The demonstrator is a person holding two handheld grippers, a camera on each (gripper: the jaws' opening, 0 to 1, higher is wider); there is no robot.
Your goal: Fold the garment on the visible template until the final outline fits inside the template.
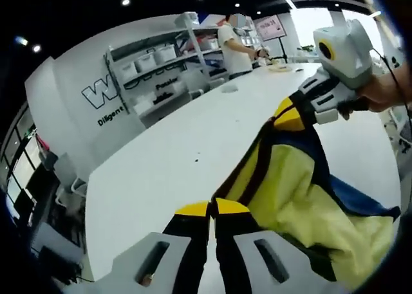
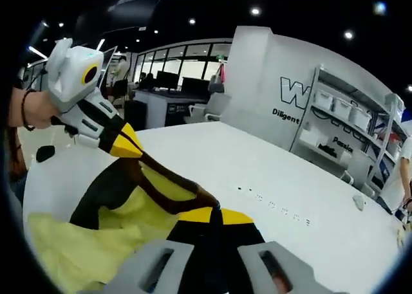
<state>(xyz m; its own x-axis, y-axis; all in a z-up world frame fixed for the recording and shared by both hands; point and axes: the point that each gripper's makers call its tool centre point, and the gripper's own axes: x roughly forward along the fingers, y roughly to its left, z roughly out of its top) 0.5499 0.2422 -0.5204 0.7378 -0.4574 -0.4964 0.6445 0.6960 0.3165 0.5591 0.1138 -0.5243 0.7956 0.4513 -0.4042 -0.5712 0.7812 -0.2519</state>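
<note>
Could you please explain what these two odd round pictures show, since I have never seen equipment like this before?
There is no robot here: a person holds a two-jaw gripper in each hand, and a fisheye camera rides on each one, looking out along its jaws. In the left gripper view the left gripper is shut on a yellow, black and blue garment, and the right gripper comes in from the right, held by a hand. The right gripper view is the same scene from the other side. Both grippers pinch the garment's edge and lift it above a white table. Shelves with bins and another person stand behind.
</note>
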